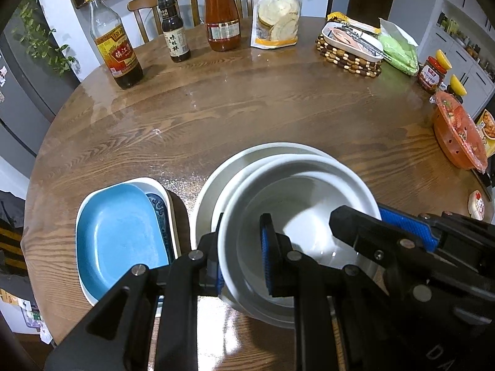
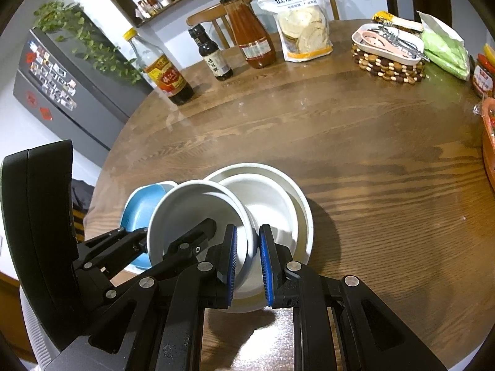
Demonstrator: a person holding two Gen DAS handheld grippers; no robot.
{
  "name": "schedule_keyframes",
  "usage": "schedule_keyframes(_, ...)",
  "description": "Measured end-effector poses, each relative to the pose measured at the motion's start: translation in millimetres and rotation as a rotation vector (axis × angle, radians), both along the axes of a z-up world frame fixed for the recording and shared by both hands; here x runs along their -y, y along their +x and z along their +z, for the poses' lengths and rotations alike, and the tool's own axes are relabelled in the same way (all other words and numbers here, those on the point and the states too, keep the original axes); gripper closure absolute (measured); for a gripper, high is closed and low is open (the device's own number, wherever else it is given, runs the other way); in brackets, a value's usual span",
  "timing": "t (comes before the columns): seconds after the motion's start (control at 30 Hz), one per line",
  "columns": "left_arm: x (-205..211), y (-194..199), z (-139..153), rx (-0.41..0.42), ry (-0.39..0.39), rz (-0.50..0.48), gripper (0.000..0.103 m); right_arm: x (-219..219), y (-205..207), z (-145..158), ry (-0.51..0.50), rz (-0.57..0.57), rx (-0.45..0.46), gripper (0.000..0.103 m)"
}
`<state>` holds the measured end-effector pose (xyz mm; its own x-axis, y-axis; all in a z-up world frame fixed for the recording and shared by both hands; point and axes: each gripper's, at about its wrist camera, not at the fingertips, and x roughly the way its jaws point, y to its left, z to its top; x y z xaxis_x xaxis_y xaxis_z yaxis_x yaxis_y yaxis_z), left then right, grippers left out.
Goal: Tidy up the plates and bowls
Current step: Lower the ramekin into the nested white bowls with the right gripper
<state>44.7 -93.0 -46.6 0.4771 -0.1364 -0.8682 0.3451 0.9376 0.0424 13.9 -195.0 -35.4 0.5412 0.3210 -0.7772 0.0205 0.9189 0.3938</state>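
White bowl (image 1: 297,185) near flour bag (image 1: 276,6) printed 低筋小麦粉.

Read 低筋小麦粉 on the flour bag (image 1: 276,9), 镇江 on the vinegar bottle (image 1: 113,41), 味极鲜 on the small dark sauce bottle (image 1: 174,31); other labels too blurred.

Middle of the tabletop (image 1: 247,108) is bare wood, wide open for a pass. Far edge is blocked by a row of bottles (image 1: 116,43), a flour bag (image 1: 277,9) and a tray on a beaded mat (image 1: 349,58). Near edge is crowded: blue dish (image 1: 120,235) just beside stacked white bowls (image 1: 297,167).
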Motion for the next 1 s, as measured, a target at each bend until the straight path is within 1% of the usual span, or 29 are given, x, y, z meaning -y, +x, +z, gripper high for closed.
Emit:
schedule_keyframes(0.4,0.9,6.9,-13.4,-0.039,0.011,-0.005,0.085,0.0,8.1,-13.0,0.0,0.004,-0.039,0.085)
schedule_keyframes(0.43,0.9,6.4,-13.8,-0.04,0.011,-0.007,0.087,-0.5,8.1,-13.6,-0.004,0.005,-0.04,0.085)
schedule_keyframes(0.77,1.8,7.2,-14.9,-0.038,0.014,-0.01,0.087,-0.9,10.0,-13.0,-0.003,0.003,-0.044,0.085)
schedule_keyframes(0.93,1.5,7.9,-12.7,-0.036,0.004,-0.007,0.086,1.9,9.9,-7.3,0.003,-0.01,-0.022,0.085)
schedule_keyframes(0.97,1.5,7.5,-10.3,-0.025,0.004,-0.008,0.083,3.3,9.6,-3.7,0.003,-0.016,-0.011,0.085)
schedule_keyframes(1.0,1.8,7.3,-7.0,-0.01,0.008,-0.007,0.082,4.5,9.8,-1.5,0.006,-0.017,-0.004,0.085)
